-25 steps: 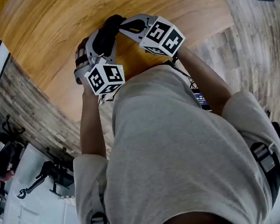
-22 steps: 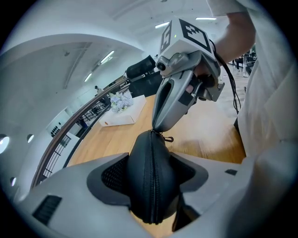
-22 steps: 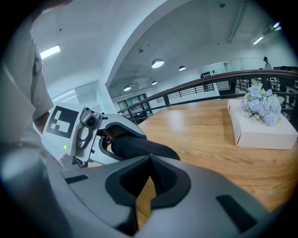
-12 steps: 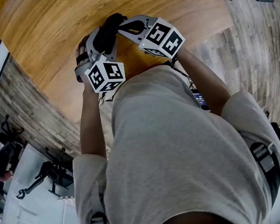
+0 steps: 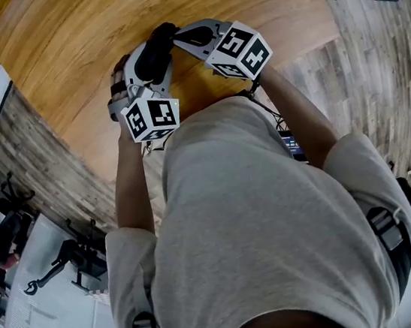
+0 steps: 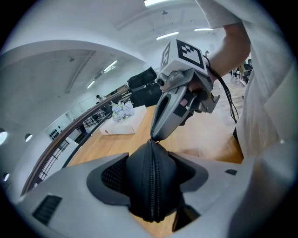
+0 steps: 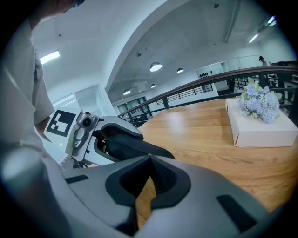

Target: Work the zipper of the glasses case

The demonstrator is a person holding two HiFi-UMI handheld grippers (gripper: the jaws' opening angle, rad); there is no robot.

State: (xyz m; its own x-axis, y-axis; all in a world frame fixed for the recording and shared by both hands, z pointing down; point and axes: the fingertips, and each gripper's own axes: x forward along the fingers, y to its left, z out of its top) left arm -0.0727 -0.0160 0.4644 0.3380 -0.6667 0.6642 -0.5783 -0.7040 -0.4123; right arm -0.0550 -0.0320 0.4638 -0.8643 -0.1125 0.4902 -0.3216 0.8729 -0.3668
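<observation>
Left tongs (image 6: 151,172) are clamped wide on the glasses case (image 6: 153,197), one pad on each flank of the case, seam edge facing the camera. The zipper (image 6: 154,179) runs straight down the middle of the case and its teeth look meshed along the visible length. Right tongs (image 7: 149,157) are clenched, tips fully together, and touch the case's far end exactly where the zipper line stops. The pull tab is too small to make out, so it can't be confirmed as pinched. The wooden bench (image 5: 83,48) lies under the case; whether the case rests on it can't be told. Well beyond the case on the bench is a white box (image 7: 258,132) with pale flowers (image 7: 260,104) on top.
</observation>
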